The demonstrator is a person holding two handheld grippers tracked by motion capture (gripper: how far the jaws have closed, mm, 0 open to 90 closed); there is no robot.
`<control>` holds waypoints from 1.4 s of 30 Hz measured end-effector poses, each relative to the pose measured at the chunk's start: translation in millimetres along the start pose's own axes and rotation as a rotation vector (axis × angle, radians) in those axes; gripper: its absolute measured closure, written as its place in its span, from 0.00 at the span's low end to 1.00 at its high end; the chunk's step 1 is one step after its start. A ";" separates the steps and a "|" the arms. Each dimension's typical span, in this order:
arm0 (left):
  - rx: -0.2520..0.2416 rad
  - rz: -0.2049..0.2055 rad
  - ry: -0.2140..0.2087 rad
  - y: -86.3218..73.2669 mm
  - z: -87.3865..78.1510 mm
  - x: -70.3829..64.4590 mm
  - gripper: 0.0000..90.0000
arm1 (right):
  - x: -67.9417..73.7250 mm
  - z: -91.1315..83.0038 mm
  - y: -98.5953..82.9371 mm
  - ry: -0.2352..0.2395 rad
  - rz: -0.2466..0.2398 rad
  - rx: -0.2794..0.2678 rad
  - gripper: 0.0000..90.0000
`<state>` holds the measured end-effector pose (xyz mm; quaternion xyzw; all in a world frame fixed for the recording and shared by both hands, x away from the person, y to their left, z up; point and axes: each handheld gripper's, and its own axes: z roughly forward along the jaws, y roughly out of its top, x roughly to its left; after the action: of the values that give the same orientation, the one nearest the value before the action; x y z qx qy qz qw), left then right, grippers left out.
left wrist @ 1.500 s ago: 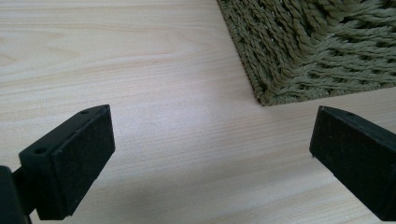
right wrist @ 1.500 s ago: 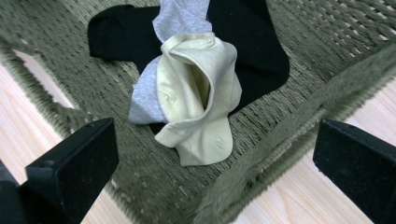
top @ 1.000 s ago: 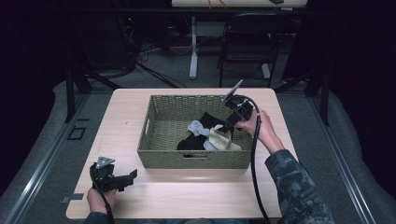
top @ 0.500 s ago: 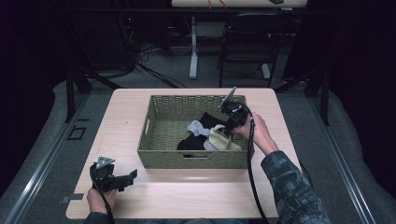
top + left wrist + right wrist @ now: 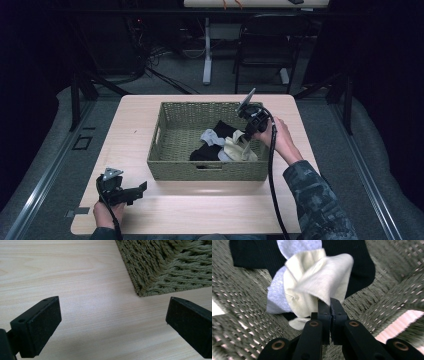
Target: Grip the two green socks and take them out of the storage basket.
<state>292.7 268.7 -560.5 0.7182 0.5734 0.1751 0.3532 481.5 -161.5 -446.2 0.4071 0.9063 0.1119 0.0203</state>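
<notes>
High view, near to far: left gripper (image 5: 141,188) rests at 7 o'clock on the table (image 5: 135,130), jaws wide apart, nothing between them. Right gripper (image 5: 329,305) is clamped on an edge of the cream cloth (image 5: 322,277) inside the woven basket (image 5: 182,167), at 2 o'clock. Risk: the pinch is thin, so cloth may slip; the grey cloth (image 5: 275,296) tangled underneath may drag along, or snag on the basket wall.

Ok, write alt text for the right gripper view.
The right gripper, jaws shut, pinches the edge of a cream cloth inside a woven basket. Under the cream cloth lie a grey cloth and a black cloth.
</notes>
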 end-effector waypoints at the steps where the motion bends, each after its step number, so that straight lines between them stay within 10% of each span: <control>1: 0.000 0.000 0.000 0.0 0.0 0.0 0.00 | 0.0 0.0 0.0 0.000 0.000 0.000 0.98; 42: -0.012 -0.004 0.001 -0.3 -0.3 0.6 0.00 | 6.9 -95.5 20.5 -0.034 -0.035 -0.132 0.98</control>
<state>292.5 269.4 -560.6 0.7148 0.5738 0.1785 0.3576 479.7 -161.0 -348.2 0.3907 0.9035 0.1640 0.0645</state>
